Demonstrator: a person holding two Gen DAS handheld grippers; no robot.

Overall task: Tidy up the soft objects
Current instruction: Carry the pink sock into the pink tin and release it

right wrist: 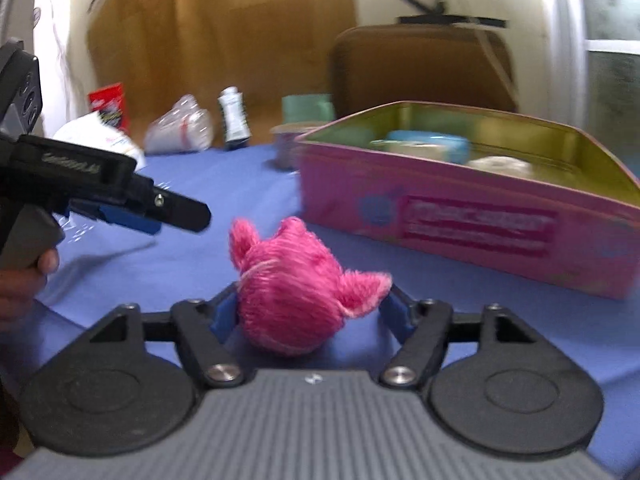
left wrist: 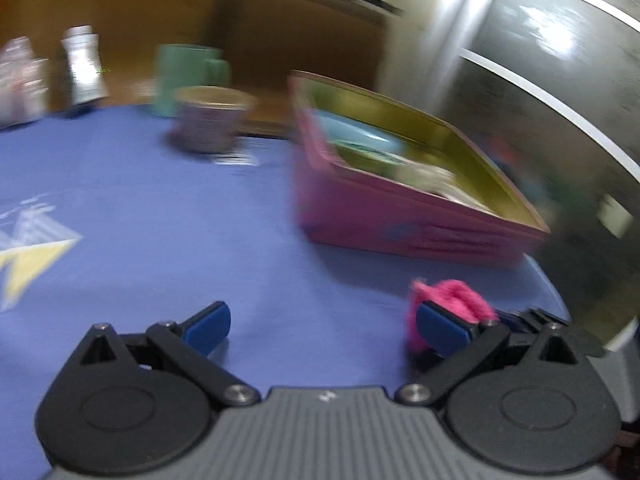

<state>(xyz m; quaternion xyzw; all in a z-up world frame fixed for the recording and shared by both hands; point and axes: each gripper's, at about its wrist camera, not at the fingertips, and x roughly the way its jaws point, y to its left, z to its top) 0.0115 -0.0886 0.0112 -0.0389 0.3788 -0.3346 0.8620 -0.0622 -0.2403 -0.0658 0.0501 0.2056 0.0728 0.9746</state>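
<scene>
One pink tin [right wrist: 472, 216], gold inside, holds pale soft items on the blue cloth [right wrist: 200, 264]. Near it lies a fuzzy pink plush [right wrist: 296, 284] with pointed ears, between the right gripper's [right wrist: 310, 312] parted jaws. The left gripper [left wrist: 322, 326] gapes wide, empty.

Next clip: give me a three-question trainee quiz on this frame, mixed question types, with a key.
1. True or false: the fluffy pink plush toy already lies inside the pink rectangular tin box.
2. Which gripper has the toy between its fingers: A) left gripper, B) right gripper, C) neither?
3. Fill in: the tin stands on a ____ cloth.

Key
1. False: it rests on the cloth in front of the tin.
2. B: it sits between the blue pads, which do not visibly press it; the left gripper is open and empty.
3. Blue.
</scene>
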